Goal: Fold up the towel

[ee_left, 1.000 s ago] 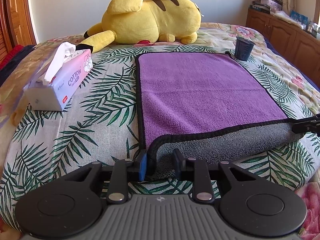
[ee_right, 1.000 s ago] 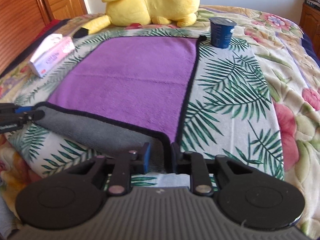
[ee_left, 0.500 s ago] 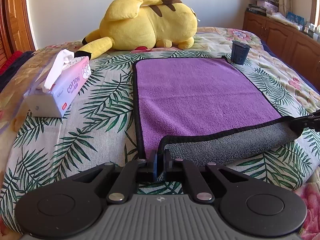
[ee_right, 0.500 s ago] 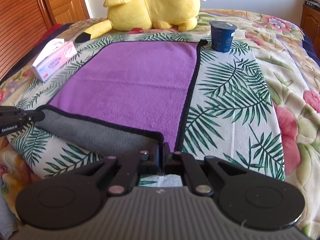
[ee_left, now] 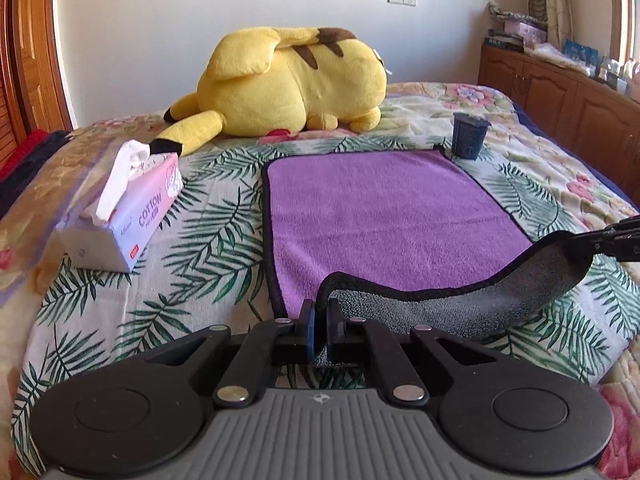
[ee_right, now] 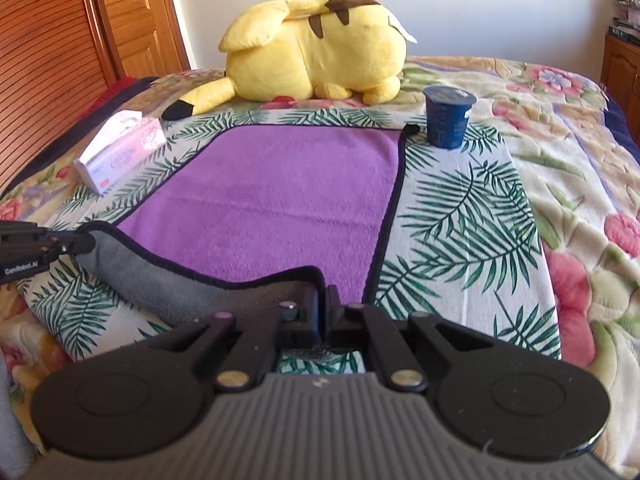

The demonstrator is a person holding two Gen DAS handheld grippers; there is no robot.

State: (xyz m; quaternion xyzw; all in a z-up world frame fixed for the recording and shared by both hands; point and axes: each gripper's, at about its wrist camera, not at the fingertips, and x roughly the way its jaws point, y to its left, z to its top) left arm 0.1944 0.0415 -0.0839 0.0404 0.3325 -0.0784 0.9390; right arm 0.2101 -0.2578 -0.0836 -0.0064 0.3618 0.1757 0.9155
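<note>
A purple towel [ee_left: 384, 212] with a black hem and grey underside lies flat on a palm-leaf blanket on the bed; it also shows in the right wrist view [ee_right: 280, 200]. My left gripper [ee_left: 320, 312] is shut on the towel's near left corner. My right gripper [ee_right: 323, 300] is shut on the near right corner. Both corners are lifted, so the near edge curls up and shows its grey underside [ee_left: 480, 304]. The right gripper shows at the right edge of the left wrist view [ee_left: 616, 240], the left gripper at the left edge of the right wrist view [ee_right: 36, 248].
A yellow plush toy [ee_left: 296, 84] lies beyond the towel's far edge. A dark blue cup [ee_left: 470, 136] stands at the far right corner. A tissue box [ee_left: 124, 216] lies left of the towel. Wooden cabinets [ee_left: 560, 92] stand to the right, a wooden door [ee_right: 132, 12] to the left.
Both grippers closed on the towel's near corners and lifted them. The near edge rose off the blanket and more grey underside shows.
</note>
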